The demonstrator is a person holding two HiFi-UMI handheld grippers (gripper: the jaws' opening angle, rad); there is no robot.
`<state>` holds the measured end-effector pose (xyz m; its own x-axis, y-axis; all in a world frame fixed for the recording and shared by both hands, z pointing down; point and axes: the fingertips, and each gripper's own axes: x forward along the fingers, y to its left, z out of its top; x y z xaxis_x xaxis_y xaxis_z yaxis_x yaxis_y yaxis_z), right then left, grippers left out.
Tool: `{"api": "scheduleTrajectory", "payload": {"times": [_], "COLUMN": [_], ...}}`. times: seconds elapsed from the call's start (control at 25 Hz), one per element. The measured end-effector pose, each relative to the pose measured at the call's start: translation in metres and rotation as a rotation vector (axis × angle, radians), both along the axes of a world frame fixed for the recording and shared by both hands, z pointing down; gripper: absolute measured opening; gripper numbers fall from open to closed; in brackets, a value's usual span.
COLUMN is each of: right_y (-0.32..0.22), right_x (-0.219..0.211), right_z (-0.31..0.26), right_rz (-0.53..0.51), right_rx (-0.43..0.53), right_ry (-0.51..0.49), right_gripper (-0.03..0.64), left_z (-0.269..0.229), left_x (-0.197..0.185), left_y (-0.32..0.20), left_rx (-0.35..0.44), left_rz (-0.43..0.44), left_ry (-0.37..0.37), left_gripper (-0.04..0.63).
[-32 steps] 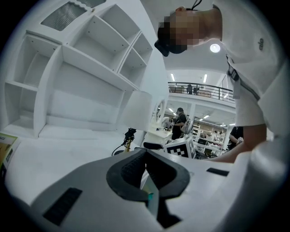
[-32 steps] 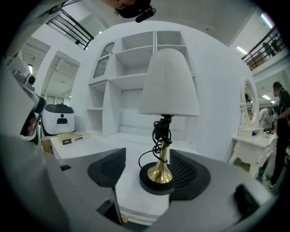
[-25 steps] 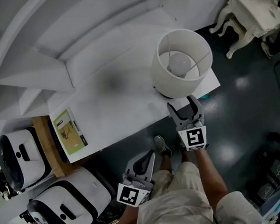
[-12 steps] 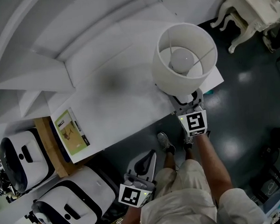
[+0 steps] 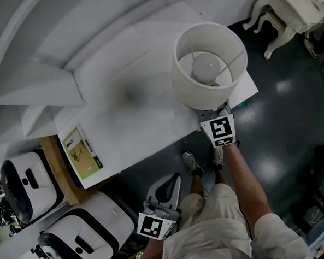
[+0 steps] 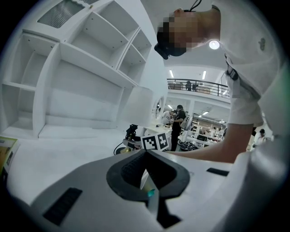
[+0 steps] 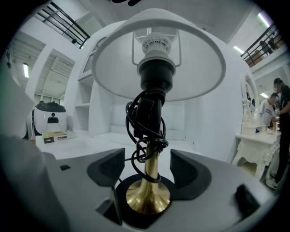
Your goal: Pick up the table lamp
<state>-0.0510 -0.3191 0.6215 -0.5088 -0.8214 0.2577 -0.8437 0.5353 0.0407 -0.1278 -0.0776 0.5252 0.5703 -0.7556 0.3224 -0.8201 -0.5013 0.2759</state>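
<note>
"While I watch the feeds, what's on the left?"

"My left gripper [image 5: 167,189] hangs off the near edge of the white table [image 5: 128,117], by the person's legs. Its jaws are pressed together on nothing."

"And the lamp?"

"The lamp [image 5: 208,63] stands upright at the table's right front corner. My right gripper [image 7: 148,159] has its jaws spread either side of the brass stem [image 7: 152,171], with gaps showing. A black cord [image 7: 144,118] winds round it."

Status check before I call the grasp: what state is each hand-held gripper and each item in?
Table lamp: upright, not yet gripped.
Cord: wound around the lamp's stem.
Right hand-held gripper: open, jaws either side of the brass stem, apart from it.
Left hand-held gripper: shut, empty, held low away from the table.
Booklet: closed, lying flat.
</note>
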Motion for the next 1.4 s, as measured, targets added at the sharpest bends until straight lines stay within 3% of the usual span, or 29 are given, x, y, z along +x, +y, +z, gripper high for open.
{"api": "scheduleTrajectory", "payload": {"times": [0.76,1.08,1.2,1.4], "right_y": [-0.026,-0.026,-0.026,-0.027], "right_x": [-0.015,-0.02,-0.02,-0.018], "right_z": [-0.01,-0.009,-0.009,-0.004], "right_rz": [-0.066,-0.105,-0.097,-0.077], "right_rx": [0.039,0.033,0.022,-0.013], "right_ry": [-0.025,-0.023,-0.014,-0.02], "right_gripper": [0.293,0.21,0.19,0.179], "left_z": [0.004,0.005,0.002,0.007], "left_x": [0.005,0.002,0.003,0.004], "left_y": [-0.008,-0.008,-0.01,-0.012], "left_rx": [-0.004,0.007,0.044,-0.012], "left_rz": [-0.001,-0.002,0.005,0.007], "left_ry": [-0.02,-0.016,-0.005,-0.024], "left_gripper": [0.011,0.01,0.009,0.011]}}
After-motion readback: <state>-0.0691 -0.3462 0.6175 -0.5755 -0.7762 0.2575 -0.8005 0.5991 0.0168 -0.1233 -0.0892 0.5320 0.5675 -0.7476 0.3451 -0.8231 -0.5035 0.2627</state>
